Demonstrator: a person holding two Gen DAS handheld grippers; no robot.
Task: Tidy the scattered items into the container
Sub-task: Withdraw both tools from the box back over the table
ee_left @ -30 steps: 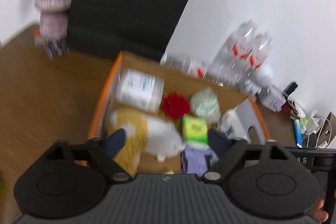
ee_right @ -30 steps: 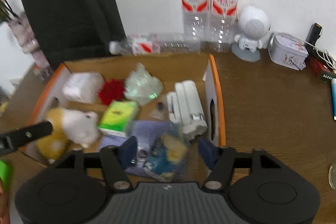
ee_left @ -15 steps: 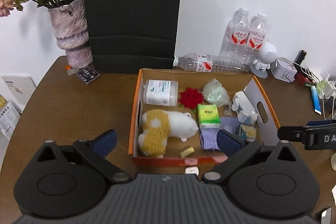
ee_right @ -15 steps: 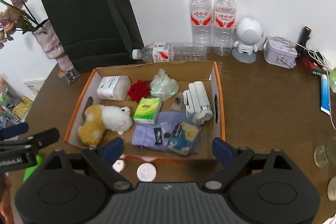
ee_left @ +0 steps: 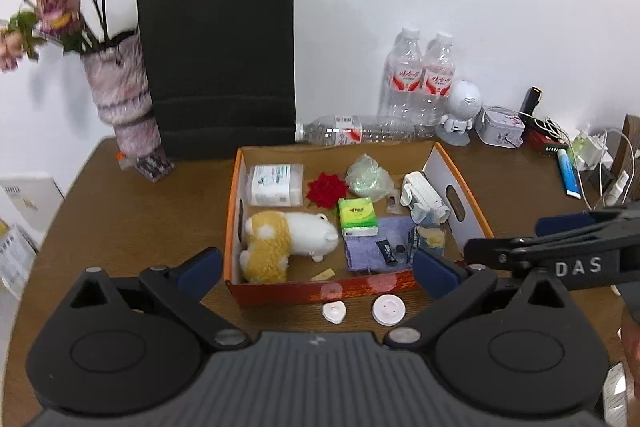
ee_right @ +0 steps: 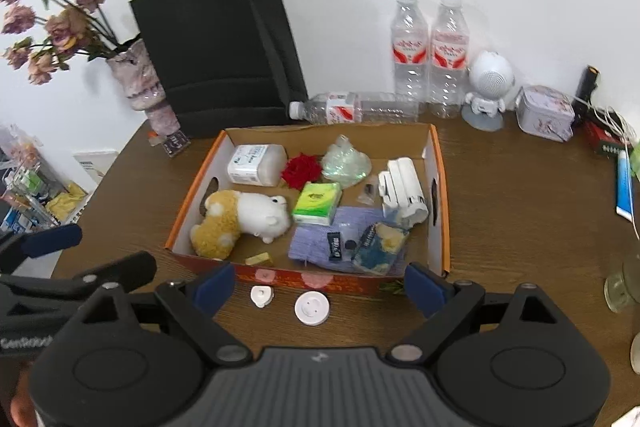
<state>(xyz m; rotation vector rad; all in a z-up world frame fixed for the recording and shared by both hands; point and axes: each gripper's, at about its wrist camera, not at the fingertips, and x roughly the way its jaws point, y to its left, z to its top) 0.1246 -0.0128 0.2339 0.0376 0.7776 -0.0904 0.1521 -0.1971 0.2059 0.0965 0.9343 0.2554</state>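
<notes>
An orange-rimmed cardboard box (ee_left: 232, 211) (ee_right: 440, 187) sits mid-table. Inside lie a yellow-and-white plush toy (ee_left: 288, 239) (ee_right: 244, 219), a green tissue pack (ee_left: 357, 217), a red flower (ee_left: 327, 190), a white jar (ee_left: 276, 185), a white device (ee_right: 402, 195) and a blue-and-yellow packet (ee_right: 380, 247) on a purple cloth (ee_right: 316, 243). Two white round discs (ee_left: 388, 310) (ee_right: 312, 308) lie on the table in front of the box. My left gripper (ee_left: 316, 271) and my right gripper (ee_right: 319, 287) hover above the box's near wall, both open and empty.
Along the back wall stand a black paper bag (ee_left: 220, 67), a vase of dried flowers (ee_left: 120, 95), water bottles (ee_right: 428, 55), one bottle lying down (ee_right: 352, 109), a white robot figure (ee_right: 486, 87) and a tin (ee_right: 546, 113). Cables and a glass (ee_right: 624, 283) are at the right.
Both grippers have pulled back and up out of the box. The right jaws opened wider; the blue-and-yellow packet that was between them now lies on the purple cloth.
</notes>
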